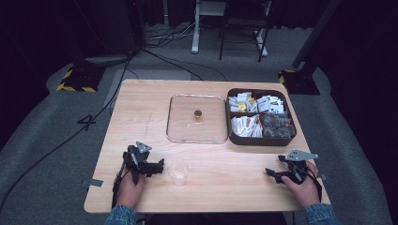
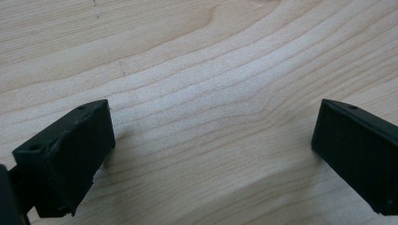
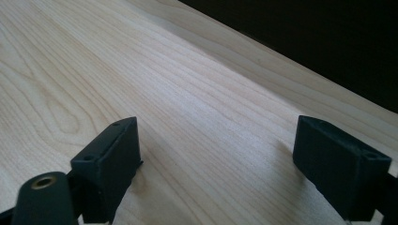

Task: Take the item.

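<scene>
From above, the wooden counter carries a clear square lid with a small knob, a brown divided box of packets touching its right edge, and a clear plastic cup just beside the left tongs. The right tongs rest near the front right corner. Each gripper view shows its jaws spread wide over bare wood, pinching nothing.

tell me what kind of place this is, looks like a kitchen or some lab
Most likely a recording lab or studio, not a kitchen: a lone wooden table stands on grey carpet against dark walls, cables trail over the floor, and stand bases with yellow-black hazard tape flank it.
</scene>
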`<state>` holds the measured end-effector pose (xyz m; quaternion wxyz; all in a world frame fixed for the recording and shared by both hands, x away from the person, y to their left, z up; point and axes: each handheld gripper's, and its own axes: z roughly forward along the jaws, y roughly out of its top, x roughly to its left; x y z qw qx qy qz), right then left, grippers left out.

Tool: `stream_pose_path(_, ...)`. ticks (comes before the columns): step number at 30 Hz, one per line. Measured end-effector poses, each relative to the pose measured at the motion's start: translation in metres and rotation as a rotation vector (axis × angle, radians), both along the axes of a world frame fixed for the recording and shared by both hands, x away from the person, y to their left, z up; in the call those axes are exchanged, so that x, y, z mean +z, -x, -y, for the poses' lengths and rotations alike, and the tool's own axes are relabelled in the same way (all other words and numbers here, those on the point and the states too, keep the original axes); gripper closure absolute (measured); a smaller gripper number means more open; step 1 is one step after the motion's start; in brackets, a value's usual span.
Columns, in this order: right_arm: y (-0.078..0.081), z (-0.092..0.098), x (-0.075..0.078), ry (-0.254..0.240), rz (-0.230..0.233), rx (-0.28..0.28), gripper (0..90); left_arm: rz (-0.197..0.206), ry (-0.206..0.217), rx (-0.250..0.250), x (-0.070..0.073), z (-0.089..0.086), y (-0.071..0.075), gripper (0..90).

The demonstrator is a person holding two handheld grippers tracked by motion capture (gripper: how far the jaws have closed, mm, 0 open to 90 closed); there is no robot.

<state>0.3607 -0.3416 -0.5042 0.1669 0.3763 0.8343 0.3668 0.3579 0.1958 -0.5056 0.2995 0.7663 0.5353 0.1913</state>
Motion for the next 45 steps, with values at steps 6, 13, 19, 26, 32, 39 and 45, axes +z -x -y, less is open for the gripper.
stream_pose_path(6, 0.0, 0.0, 0.0, 0.0, -0.001, 0.0, 15.4, 0.0, 0.0, 0.001, 0.0, 0.0, 0.0, 0.1)
stream_pose_path(13, -0.001, -0.001, 0.0, -0.001, -0.001, -0.001, 15.2, 0.0, 0.0, 0.001, 0.0, 0.0, 0.0, 0.1)
stream_pose_path(19, -0.002, -0.001, 0.0, 0.003, -0.004, 0.009, 14.6, 0.002, -0.002, -0.014, 0.0, -0.001, -0.001, 0.0)
stream_pose_path(26, -0.005, 0.002, 0.0, -0.013, -0.013, 0.029, 14.6, 0.002, 0.0, -0.018, 0.0, -0.001, -0.002, 0.0)
stream_pose_path(32, -0.001, 0.002, 0.007, 0.01, -0.071, 0.016, 18.2, 0.002, -0.001, -0.017, 0.0, -0.001, -0.002, 0.0)
stream_pose_path(39, 0.002, 0.007, 0.029, -0.032, -0.036, -0.009, 20.6, 0.001, -0.001, -0.015, 0.0, -0.001, -0.002, 0.0)
stream_pose_path(45, 0.003, 0.008, 0.042, 0.029, -0.054, 0.017, 19.1, 0.002, -0.003, -0.012, 0.0, -0.001, -0.002, 0.0)
